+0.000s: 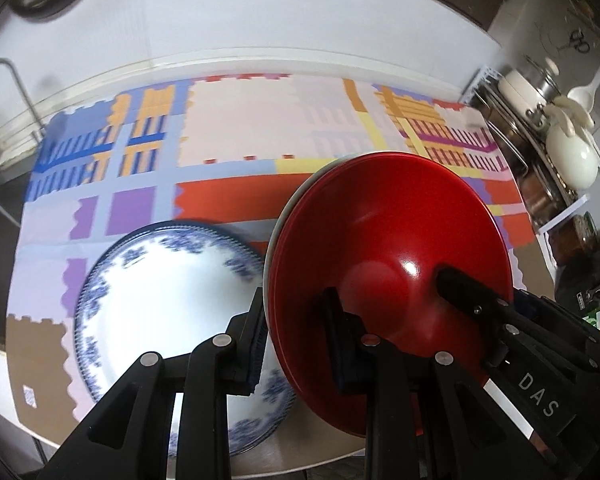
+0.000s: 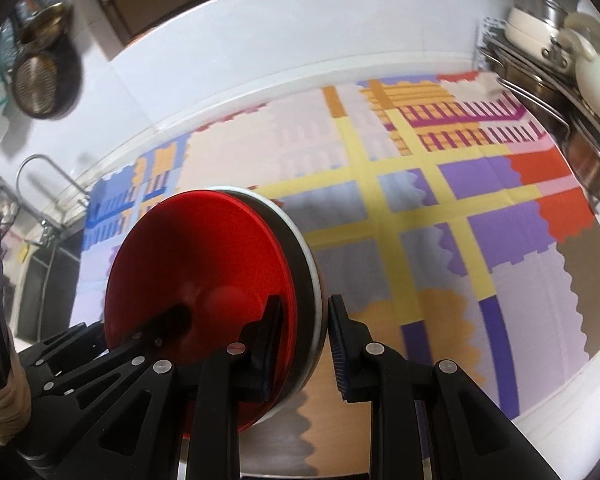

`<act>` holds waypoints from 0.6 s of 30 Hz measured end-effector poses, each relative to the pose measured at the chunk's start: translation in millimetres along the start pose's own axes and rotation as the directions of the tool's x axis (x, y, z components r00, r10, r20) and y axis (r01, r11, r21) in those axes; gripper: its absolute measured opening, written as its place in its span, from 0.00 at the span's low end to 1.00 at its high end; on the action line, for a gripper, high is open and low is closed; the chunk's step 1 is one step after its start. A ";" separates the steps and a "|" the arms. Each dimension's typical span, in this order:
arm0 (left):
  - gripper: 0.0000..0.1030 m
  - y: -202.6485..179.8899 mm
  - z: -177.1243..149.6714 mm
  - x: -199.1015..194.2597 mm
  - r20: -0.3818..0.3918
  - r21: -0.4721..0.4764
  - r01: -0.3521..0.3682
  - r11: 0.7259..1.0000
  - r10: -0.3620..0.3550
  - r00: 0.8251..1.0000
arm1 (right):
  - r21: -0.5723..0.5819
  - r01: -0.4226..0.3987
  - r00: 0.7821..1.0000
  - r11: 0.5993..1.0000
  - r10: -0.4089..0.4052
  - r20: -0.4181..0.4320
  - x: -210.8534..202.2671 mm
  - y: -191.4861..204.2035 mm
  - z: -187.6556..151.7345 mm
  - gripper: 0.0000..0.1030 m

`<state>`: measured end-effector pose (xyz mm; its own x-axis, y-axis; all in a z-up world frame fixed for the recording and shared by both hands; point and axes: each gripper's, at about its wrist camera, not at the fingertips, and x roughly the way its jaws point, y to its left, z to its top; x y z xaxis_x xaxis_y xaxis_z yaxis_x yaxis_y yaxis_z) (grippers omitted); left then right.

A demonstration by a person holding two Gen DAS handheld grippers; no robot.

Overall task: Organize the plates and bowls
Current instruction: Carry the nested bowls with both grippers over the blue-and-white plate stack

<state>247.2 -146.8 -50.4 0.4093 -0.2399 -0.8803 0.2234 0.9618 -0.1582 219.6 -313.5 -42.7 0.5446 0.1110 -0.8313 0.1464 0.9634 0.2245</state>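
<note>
A nested stack of red bowls (image 1: 384, 240), whose outermost wall is white, hangs tilted above the patterned mat. My left gripper (image 1: 300, 340) is shut on the stack's left rim, one finger inside and one outside. On the opposite rim my right gripper (image 2: 304, 344) is shut on the same stack (image 2: 204, 264). One of the right gripper's fingers (image 1: 460, 284) shows inside the red bowl in the left wrist view. A blue-and-white plate (image 1: 160, 300) lies flat on the mat, left of the stack and below it.
A colourful patchwork mat (image 2: 440, 200) covers the counter up to a white wall. Pots, lids and a white kettle (image 1: 572, 156) crowd a rack at the right edge. A metal rail (image 1: 4, 80) stands at the left, and a dark pan (image 2: 44, 80) hangs on the wall.
</note>
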 end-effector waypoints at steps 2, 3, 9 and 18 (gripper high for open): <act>0.25 12.9 -3.6 -7.4 0.008 -0.012 -0.005 1.000 0.005 1.000 | -0.014 -0.009 1.000 1.000 0.009 0.003 -2.9 13.5 -1.7 0.24; 0.25 17.4 -5.2 -9.9 0.011 -0.017 -0.007 1.000 0.007 1.000 | -0.020 -0.012 1.000 1.000 0.012 0.004 -4.0 18.3 -2.7 0.24; 0.25 55.4 -18.2 -23.6 0.011 -0.060 -0.026 0.998 0.026 1.000 | -0.052 -0.041 0.999 0.998 0.041 0.003 -5.0 54.7 -10.5 0.24; 0.25 103.0 -34.3 -28.6 -0.004 -0.111 -0.056 0.992 0.056 0.998 | -0.089 -0.085 0.996 0.992 0.082 -0.044 10.1 102.3 -26.9 0.24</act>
<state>228.1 -36.3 -56.8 0.4179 -0.1855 -0.8894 0.1006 0.9824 -0.1576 217.9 -207.3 -41.7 0.5182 0.1998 -0.8316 0.0256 0.9683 0.2486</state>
